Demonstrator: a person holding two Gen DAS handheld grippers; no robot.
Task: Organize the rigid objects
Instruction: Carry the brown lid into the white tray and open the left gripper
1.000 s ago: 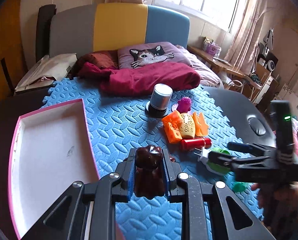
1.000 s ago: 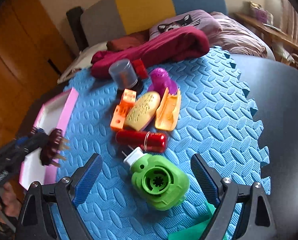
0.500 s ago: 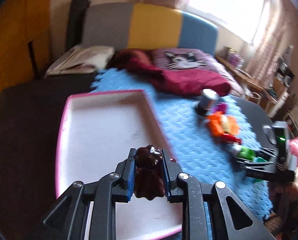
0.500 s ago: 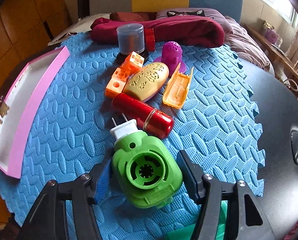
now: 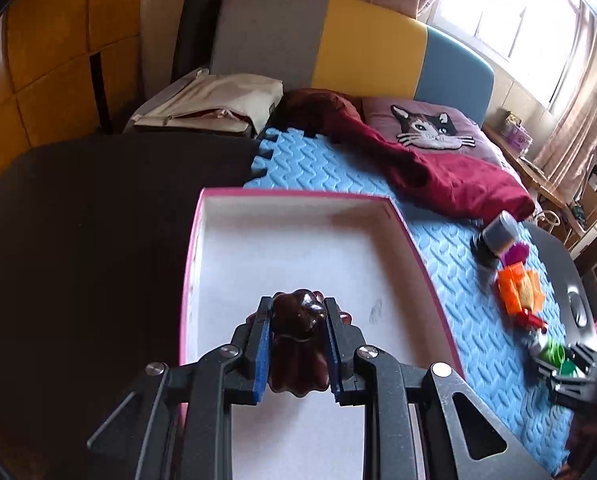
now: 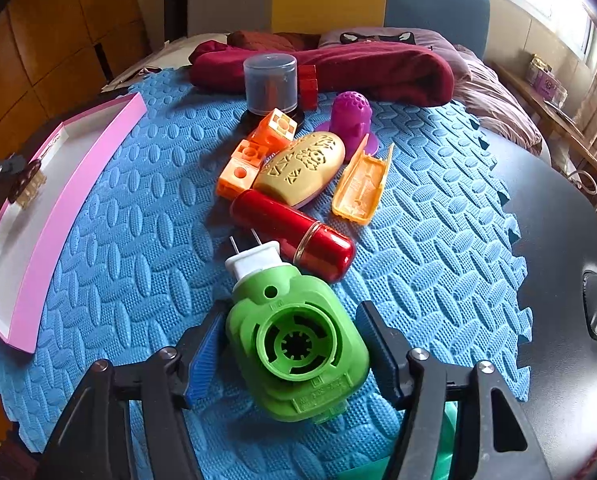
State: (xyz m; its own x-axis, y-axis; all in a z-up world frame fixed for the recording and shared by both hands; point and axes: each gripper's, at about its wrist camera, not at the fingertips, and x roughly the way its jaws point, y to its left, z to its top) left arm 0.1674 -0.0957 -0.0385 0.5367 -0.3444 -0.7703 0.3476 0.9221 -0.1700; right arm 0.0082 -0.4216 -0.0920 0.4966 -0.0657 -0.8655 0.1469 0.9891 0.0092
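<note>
**Brown comb over the tray, green plug next in line**

The brown comb (image 5: 298,344), glossy hard plastic with stiff teeth, sits clamped between the jaws of the left gripper (image 5: 297,346), held above the white floor of the pink-rimmed tray (image 5: 418,256). It looks light and rigid but slick, so a grip across its thick spine suits it.

The green plug-in unit (image 6: 298,348) lies on the blue foam mat (image 6: 138,240), just beside a red cylinder (image 6: 294,236). The right gripper (image 6: 294,356) brackets its body; its jaws have just been closing and appear to rest against the flanks. Chunky and stiff, it is best taken across the body, clear of the metal prongs.
</note>
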